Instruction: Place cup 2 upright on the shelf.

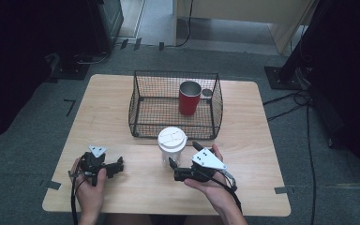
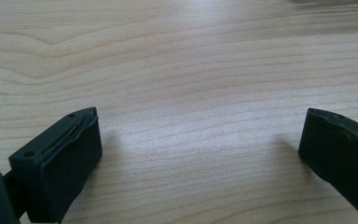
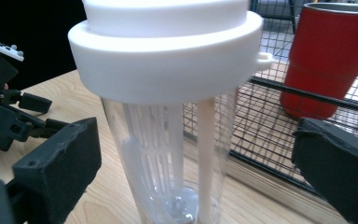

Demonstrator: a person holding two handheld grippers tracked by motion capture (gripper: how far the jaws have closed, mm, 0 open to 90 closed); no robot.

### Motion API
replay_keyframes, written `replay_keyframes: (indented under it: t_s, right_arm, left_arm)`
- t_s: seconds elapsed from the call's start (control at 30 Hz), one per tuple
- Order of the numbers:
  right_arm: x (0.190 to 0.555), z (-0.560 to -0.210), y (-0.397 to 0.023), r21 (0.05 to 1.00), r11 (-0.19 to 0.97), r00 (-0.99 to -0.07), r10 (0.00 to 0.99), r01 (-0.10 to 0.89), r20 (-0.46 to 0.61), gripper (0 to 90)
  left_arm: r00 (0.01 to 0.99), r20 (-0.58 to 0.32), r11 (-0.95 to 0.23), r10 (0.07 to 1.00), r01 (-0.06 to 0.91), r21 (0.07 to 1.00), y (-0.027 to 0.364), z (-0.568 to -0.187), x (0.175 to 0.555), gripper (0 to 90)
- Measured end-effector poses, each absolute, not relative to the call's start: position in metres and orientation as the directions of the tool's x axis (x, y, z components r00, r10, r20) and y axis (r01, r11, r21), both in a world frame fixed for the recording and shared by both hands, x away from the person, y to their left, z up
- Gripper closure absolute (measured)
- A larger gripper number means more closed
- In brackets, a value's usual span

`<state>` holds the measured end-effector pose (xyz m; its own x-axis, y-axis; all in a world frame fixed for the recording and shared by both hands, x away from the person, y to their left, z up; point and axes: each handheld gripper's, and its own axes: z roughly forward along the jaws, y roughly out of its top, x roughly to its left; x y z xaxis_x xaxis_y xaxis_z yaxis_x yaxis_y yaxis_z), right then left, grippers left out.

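Observation:
A clear tumbler (image 1: 171, 149) with a white lid (image 1: 172, 138) stands upright on the wooden table (image 1: 253, 140), just in front of a black wire basket (image 1: 140, 117). My right gripper (image 1: 183, 153) reaches it from the right front. In the right gripper view the tumbler (image 3: 177, 154) stands between the two black pads (image 3: 60, 163), with a gap on each side, so the right gripper (image 3: 196, 158) is open. A red cup (image 1: 189, 98) stands upright inside the basket. My left gripper (image 1: 118, 167) rests at the table's front left, open over bare wood (image 2: 200, 135).
The basket's front wall (image 3: 261, 121) runs right behind the tumbler, with the red cup (image 3: 328, 60) beyond it. The other hand's gripper (image 3: 4, 107) shows farther off at the left. Cables and dark stands lie on the floor around the table.

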<state>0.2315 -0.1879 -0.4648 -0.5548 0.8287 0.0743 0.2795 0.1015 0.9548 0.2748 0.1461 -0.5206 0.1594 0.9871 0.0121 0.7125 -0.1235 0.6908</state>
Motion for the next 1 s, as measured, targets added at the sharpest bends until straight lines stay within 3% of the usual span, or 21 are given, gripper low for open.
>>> replay_keyframes:
  t_s: [0.17, 0.47, 0.6, 1.0]
  right_arm:
    - [0.237, -0.462, -0.176, 0.959, 0.094, -0.561, 0.824, 0.268, 0.077, 7.3]
    - [0.246, -0.461, -0.162, 0.960, 0.110, -0.559, 0.827, 0.258, 0.055, 8.4]
    - [0.250, -0.461, -0.158, 0.962, 0.099, -0.549, 0.834, 0.256, 0.060, 14.0]
    - [0.258, -0.463, -0.151, 0.960, 0.106, -0.537, 0.842, 0.260, 0.052, 15.4]
  left_arm:
    - [0.160, 0.012, -0.124, 0.987, 0.712, 0.691, 0.146, -0.521, 0.275, 0.1]
    - [0.159, 0.012, -0.124, 0.987, 0.712, 0.691, 0.146, -0.521, 0.275, 0.1]
    - [0.160, 0.012, -0.124, 0.987, 0.712, 0.691, 0.146, -0.521, 0.275, 0.1]
    - [0.160, 0.012, -0.124, 0.987, 0.712, 0.691, 0.146, -0.521, 0.275, 0.1]
